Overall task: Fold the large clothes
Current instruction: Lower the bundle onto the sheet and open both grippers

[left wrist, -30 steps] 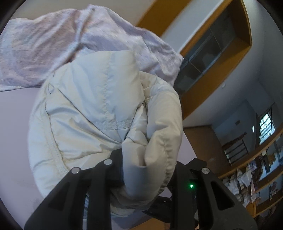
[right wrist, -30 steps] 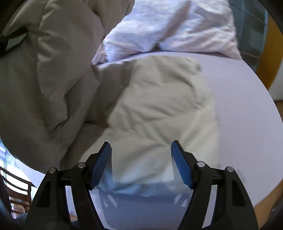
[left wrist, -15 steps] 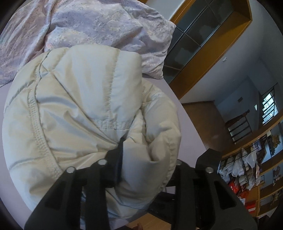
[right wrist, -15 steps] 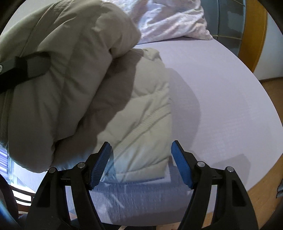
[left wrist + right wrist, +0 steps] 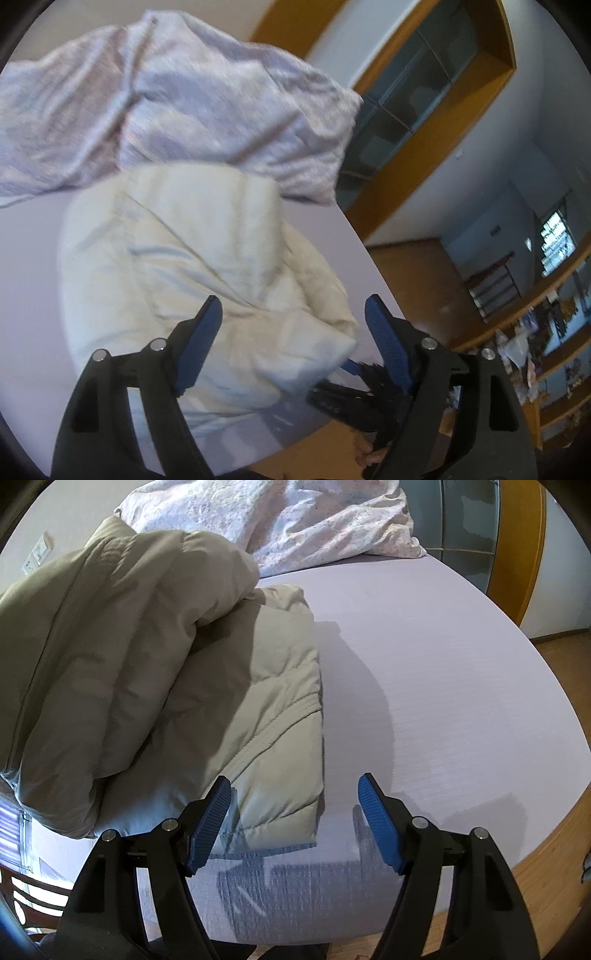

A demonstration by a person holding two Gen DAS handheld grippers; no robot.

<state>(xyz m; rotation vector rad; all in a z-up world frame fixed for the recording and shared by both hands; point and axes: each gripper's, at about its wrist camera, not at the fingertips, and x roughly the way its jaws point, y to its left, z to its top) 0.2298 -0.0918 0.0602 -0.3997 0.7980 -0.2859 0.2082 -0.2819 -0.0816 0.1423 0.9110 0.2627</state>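
Observation:
A cream puffer jacket [image 5: 192, 266] lies bunched on the lilac bed [image 5: 26, 295], blurred in the left wrist view. My left gripper [image 5: 293, 306] hovers just above its near edge with its jaws opening, and the blue pads do not touch the fabric. In the right wrist view the same jacket [image 5: 155, 672] is folded over itself, its upper layer heaped on the left. My right gripper [image 5: 293, 786] stands open over the jacket's lower right corner and the bare sheet, holding nothing.
A crumpled pale floral duvet [image 5: 177, 99] lies at the far end of the bed [image 5: 443, 686]. A wooden frame with glass panels [image 5: 424, 107], wood floor and shelves stand to the right. The other gripper's dark body [image 5: 354, 398] shows below the bed edge.
My left gripper let go of the jacket and drew back; the jacket dropped onto the bed. The right gripper slid right toward the jacket's corner, still open.

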